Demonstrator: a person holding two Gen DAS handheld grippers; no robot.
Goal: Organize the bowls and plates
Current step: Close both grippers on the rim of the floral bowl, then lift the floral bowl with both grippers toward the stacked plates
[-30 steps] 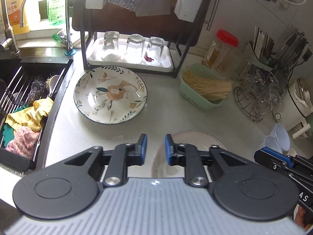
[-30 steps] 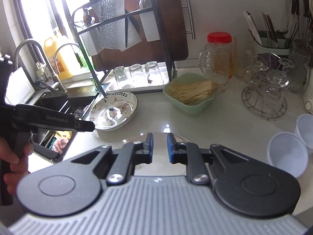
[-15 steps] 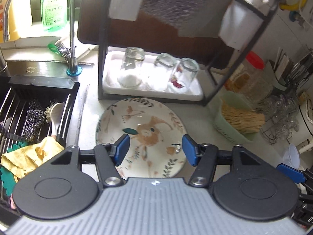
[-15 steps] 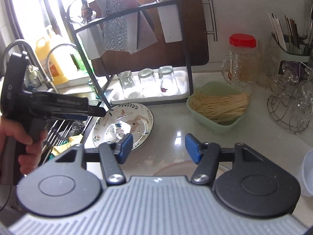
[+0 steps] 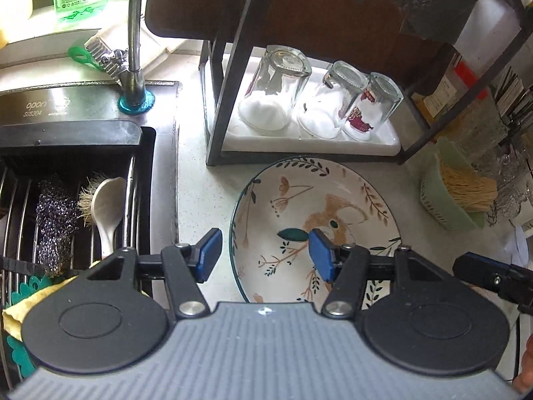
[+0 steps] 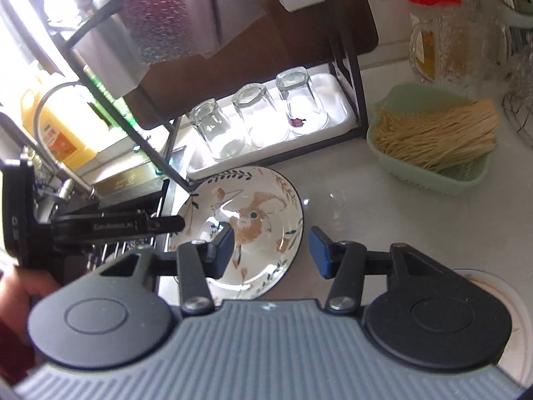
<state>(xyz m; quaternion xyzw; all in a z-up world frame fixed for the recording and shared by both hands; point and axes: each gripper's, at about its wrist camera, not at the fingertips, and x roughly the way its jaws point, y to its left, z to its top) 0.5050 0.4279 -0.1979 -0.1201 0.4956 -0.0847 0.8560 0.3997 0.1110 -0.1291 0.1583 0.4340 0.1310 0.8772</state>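
Observation:
A cream plate with a rabbit and leaf pattern [image 5: 333, 200] lies flat on the white counter in front of the black rack; it also shows in the right wrist view [image 6: 260, 213]. My left gripper [image 5: 265, 255] is open, its jaws straddling the plate's left rim just above it. My right gripper [image 6: 271, 250] is open, its jaws straddling the plate's right rim. The left gripper's body [image 6: 100, 226] shows at the plate's left. A second pale plate [image 6: 499, 286] lies at the lower right, mostly hidden.
A black rack [image 5: 220, 66] holds a white tray with three upturned glasses [image 5: 276, 90]. A sink [image 5: 66, 180] with drain rack, scourer and brush lies left, beside a tap [image 5: 133, 33]. A green basket of noodles [image 6: 433, 140] and a red-lidded jar [image 6: 436, 30] stand right.
Both grippers opened from nearly shut and moved forward and down to the patterned plate. They now straddle its left and right rims.

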